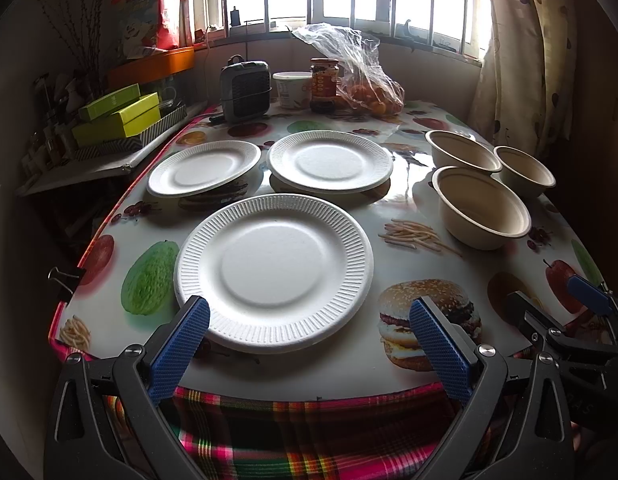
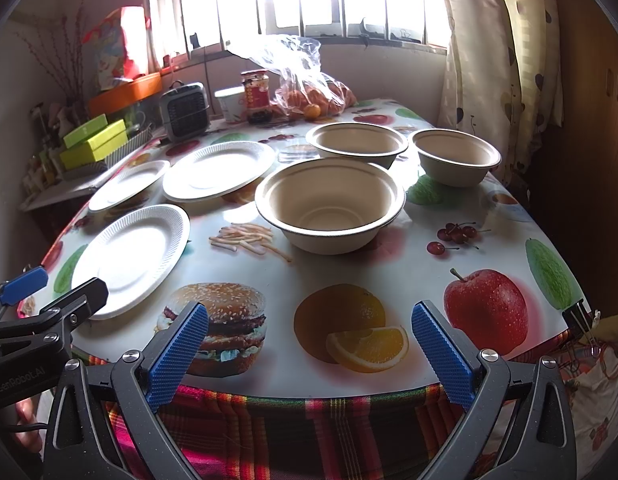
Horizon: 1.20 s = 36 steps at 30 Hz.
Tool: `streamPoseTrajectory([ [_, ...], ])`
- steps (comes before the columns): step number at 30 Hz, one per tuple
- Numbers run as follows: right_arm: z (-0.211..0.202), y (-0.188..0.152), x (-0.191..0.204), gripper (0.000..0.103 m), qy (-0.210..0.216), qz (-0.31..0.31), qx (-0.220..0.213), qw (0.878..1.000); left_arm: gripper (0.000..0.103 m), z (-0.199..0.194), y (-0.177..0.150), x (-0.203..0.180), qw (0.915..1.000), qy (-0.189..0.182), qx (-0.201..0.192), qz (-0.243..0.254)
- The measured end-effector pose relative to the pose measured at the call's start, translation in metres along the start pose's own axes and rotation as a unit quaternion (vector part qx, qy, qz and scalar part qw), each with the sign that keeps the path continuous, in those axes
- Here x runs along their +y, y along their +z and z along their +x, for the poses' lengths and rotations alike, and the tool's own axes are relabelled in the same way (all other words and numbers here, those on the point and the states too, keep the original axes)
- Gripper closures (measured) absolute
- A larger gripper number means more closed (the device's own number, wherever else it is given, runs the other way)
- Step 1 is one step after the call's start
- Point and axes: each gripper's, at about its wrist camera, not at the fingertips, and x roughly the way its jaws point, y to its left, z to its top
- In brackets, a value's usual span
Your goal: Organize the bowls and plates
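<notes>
Three white paper plates and three beige moulded-fibre bowls lie separately on the table, plates to the left, bowls to the right. The near plate [image 1: 274, 272] sits close to the front table edge; the far-left plate [image 1: 204, 168] and the far-centre plate [image 1: 330, 161] lie behind it, side by side and just apart. The near bowl [image 2: 330, 205] stands ahead of the right gripper, with the middle bowl [image 2: 361, 143] and the right bowl [image 2: 456, 156] beyond it, all upright and empty.

Handling (judged): plates and bowls look very light, thin and easily creased. Hold is best taken at the fluted plate rim or the rolled bowl lip; the glossy printed tablecloth [image 2: 389, 272] may let them slide when nudged.

The left gripper [image 1: 309, 328] hangs at the front edge with its blue pads spread wide, holding nothing; its left pad [image 1: 181, 344] overlaps the near plate's rim in view, contact uncertain. The right gripper [image 2: 309, 328] is likewise spread and empty, short of the bowls.

Room: the front strip of table is bare. A small fan heater [image 1: 245, 90], jar [image 1: 323, 84] and bag of oranges [image 1: 365, 88] crowd the back.
</notes>
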Motion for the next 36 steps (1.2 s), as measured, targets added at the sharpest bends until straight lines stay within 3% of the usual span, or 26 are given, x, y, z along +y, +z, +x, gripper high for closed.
streamPoseTrajectory([
  [25,0.001,0.016,0.008,0.0,0.0,-0.014,-0.012,1.0,0.002,0.003,0.012,0.007,1.0,0.006,-0.002,-0.003],
  [36,0.007,0.054,0.021,0.0,0.037,-0.042,-0.038,0.998,0.002,0.017,0.043,0.027,0.9999,-0.007,0.005,-0.013],
])
